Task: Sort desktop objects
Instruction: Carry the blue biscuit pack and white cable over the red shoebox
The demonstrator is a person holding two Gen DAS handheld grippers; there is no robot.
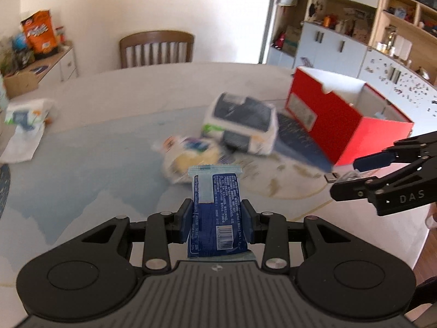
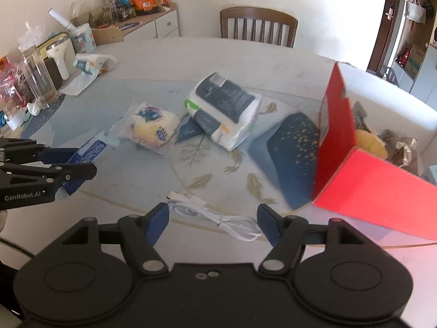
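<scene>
Two views differed: only the right wrist camera showed the white cable lying on the table between the spread fingers of the right gripper, and food inside the red box. The left wrist camera showed the left gripper clamped on a blue snack packet above the table. A wooden chair stood beyond the tissue pack.
</scene>
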